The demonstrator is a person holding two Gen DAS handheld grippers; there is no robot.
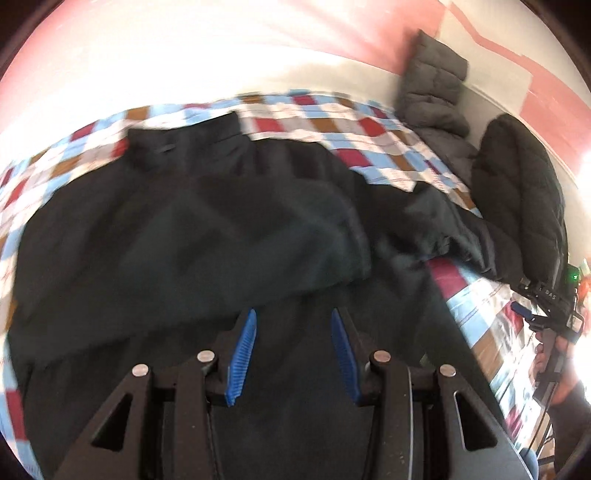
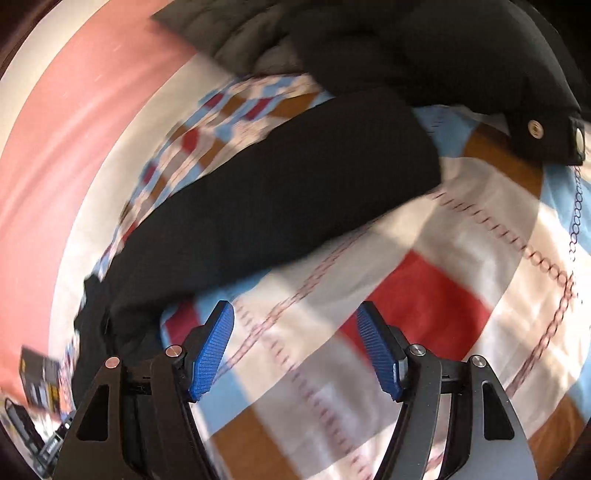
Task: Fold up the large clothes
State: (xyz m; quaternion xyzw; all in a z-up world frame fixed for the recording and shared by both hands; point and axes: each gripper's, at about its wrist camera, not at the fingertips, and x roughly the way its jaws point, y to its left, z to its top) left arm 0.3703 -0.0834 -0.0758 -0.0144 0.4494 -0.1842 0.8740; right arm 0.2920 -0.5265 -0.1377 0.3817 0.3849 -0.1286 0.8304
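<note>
From the left wrist camera, the left gripper (image 1: 293,314) hangs over a large dark garment (image 1: 192,229) with its blue-padded jaws spread wide and nothing between them. The garment lies spread across a checked bedspread (image 1: 369,136) of red, brown, pale blue and white squares, covering most of it. Beyond the bedspread rises a pale wall with a broad pink band (image 1: 351,33). At the far right corner a grey quilted jacket (image 1: 432,85) leans against the wall, and just beside it lies a black puffy coat (image 1: 517,192). The right gripper (image 1: 532,314) shows at the right edge, small and partly cut off.

From the right wrist camera, the right gripper (image 2: 295,317) hovers over bare bedspread (image 2: 424,295), jaws wide apart and empty. A long dark part of the garment (image 2: 277,192) runs diagonally across the cloth ahead of the fingertips. Farther up lies the black coat (image 2: 461,55), with metal snaps on its edge, and the grey jacket (image 2: 240,40) beside it. The pink-banded wall (image 2: 74,129) curves along the left; the picture is blurred.
</note>
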